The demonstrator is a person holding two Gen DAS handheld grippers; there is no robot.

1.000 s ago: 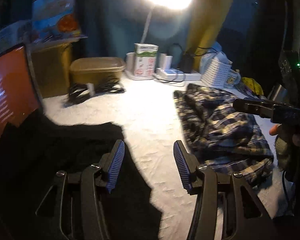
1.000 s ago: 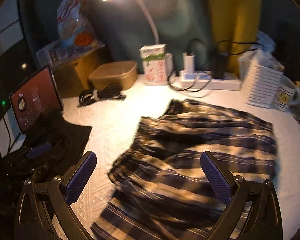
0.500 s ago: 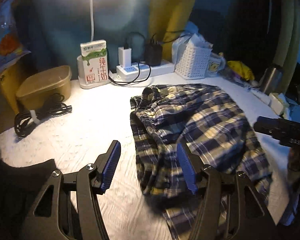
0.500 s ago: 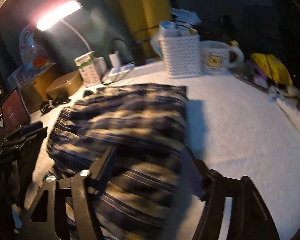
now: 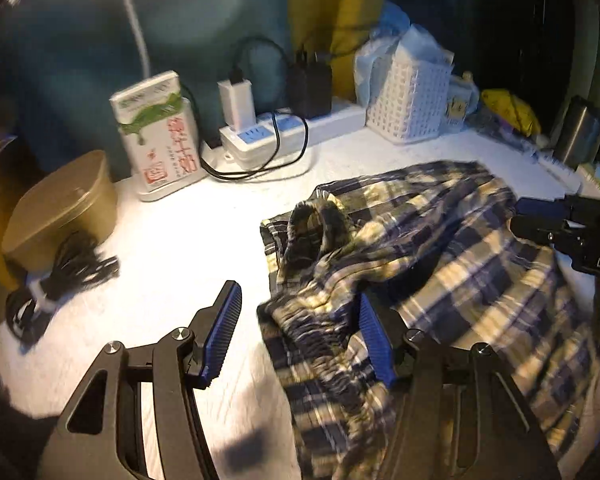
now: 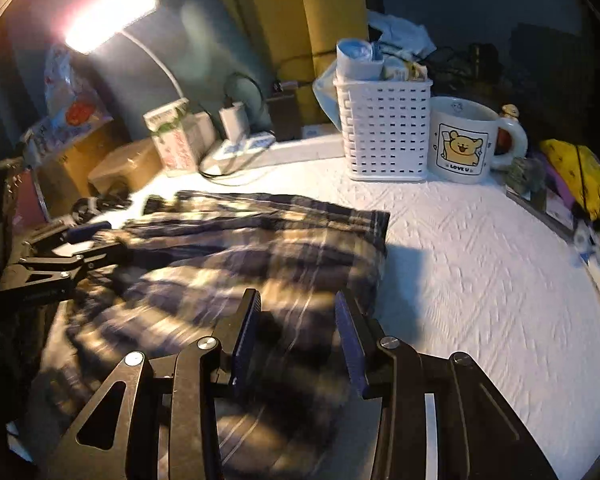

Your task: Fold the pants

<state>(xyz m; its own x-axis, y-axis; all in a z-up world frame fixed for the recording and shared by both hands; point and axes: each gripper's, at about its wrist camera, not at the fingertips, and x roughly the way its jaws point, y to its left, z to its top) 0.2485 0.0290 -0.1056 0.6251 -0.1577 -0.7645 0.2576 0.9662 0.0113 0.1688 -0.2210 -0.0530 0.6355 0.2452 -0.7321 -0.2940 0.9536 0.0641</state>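
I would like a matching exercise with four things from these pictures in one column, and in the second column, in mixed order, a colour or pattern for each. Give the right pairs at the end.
Things:
1. pants
2. basket
3. mug
4. charger

Descriptions:
A. black, plugged into the power strip
B. blue and cream plaid
C. white, with many small holes
D. white, with a yellow bear picture

Pairs: 1-B, 2-C, 3-D, 4-A

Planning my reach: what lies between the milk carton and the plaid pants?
Only bare white tabletop separates the milk carton from the plaid pants, per the left wrist view.
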